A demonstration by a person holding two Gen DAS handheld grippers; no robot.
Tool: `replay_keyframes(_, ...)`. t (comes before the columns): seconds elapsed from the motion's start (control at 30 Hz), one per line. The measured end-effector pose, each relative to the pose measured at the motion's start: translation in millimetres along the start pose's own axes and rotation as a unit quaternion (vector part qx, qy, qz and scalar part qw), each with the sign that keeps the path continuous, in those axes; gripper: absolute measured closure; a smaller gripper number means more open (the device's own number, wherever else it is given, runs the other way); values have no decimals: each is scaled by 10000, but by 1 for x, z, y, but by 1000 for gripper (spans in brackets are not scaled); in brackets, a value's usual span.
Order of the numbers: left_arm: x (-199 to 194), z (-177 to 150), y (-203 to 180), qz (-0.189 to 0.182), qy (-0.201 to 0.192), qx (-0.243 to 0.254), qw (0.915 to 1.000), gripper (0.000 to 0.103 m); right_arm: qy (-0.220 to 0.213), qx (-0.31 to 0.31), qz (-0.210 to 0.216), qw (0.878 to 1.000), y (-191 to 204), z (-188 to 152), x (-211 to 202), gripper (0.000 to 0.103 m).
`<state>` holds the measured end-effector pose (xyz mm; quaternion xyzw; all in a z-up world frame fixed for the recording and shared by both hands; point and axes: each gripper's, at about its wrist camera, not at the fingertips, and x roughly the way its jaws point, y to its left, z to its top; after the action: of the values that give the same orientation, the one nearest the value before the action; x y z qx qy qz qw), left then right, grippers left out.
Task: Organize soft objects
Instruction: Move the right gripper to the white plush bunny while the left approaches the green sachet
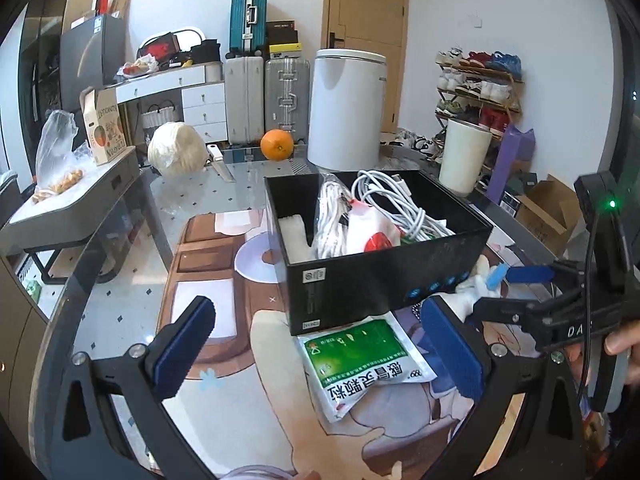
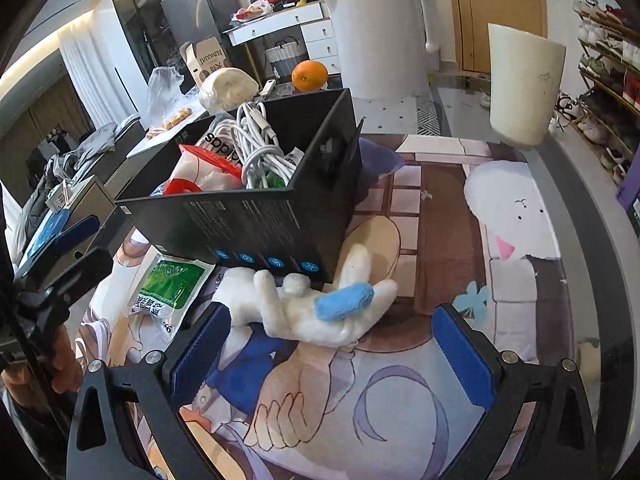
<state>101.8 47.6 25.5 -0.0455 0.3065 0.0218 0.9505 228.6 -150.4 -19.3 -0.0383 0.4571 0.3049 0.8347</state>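
Observation:
A black box (image 1: 360, 280) (image 2: 256, 224) stands on the printed mat, holding white cables (image 1: 400, 204) (image 2: 256, 148), bagged items and a white foam piece (image 1: 294, 236). A green-and-white medicine pouch (image 1: 360, 364) (image 2: 168, 292) lies flat before the box. My left gripper (image 1: 320, 354) is open, its jaws either side of the pouch just above the mat. A white plush toy with a blue part (image 2: 320, 308) (image 1: 480, 280) lies at the box's corner. My right gripper (image 2: 332, 360) is open, just short of the plush; it also shows in the left wrist view (image 1: 516, 292).
A white kettle (image 1: 346, 108) (image 2: 380, 28), a cream cup (image 1: 464, 156) (image 2: 524, 84), an orange (image 1: 277, 144) (image 2: 309, 75), a white ball of twine (image 1: 176, 154) and a knife (image 1: 220, 162) stand behind the box. A side table (image 1: 72, 208) is at the left.

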Motion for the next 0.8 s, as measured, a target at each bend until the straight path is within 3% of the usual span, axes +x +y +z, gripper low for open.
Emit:
replay_keyframes(0.33,5,-4,0,64,87,6,9999,0,64,-190,31,9998,15,2,9,1)
replay_keyframes(0.8,5,-4,-2,-16,88,66,9999,0,165,-441,-262,9985,37,6,21,1)
